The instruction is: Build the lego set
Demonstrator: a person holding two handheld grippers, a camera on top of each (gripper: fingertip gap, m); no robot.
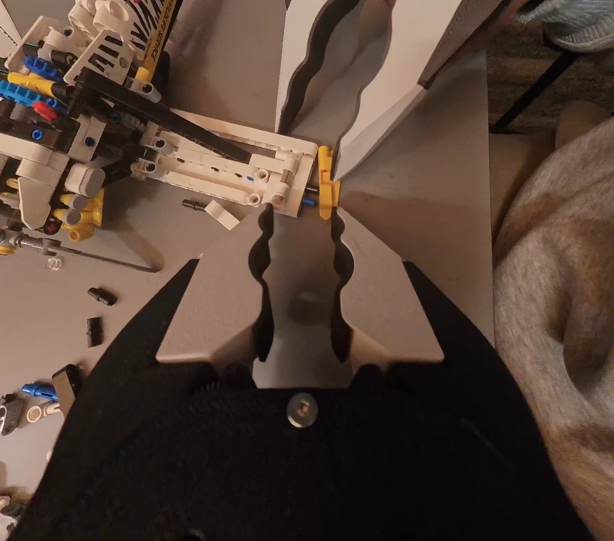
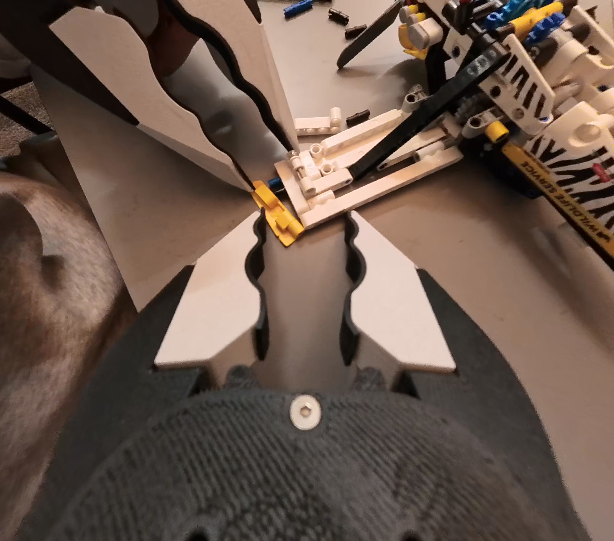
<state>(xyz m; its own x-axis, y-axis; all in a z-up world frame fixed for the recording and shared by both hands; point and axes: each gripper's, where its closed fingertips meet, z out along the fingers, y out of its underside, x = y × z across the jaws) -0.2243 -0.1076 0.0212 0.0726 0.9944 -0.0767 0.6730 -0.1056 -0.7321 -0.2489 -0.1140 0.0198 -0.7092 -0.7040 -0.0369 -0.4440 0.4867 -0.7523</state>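
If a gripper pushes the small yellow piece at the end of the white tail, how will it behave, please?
The yellow piece looks like thin hard plastic, so probably stiff and light. It lies flat on the table, so it would likely slide rather than roll. The blue pin behind it could resist unless aligned.

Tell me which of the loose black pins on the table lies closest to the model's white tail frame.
The black pin beside the small white piece, just below the white tail frame. The other black pins lie well away, lower left in the left wrist view.
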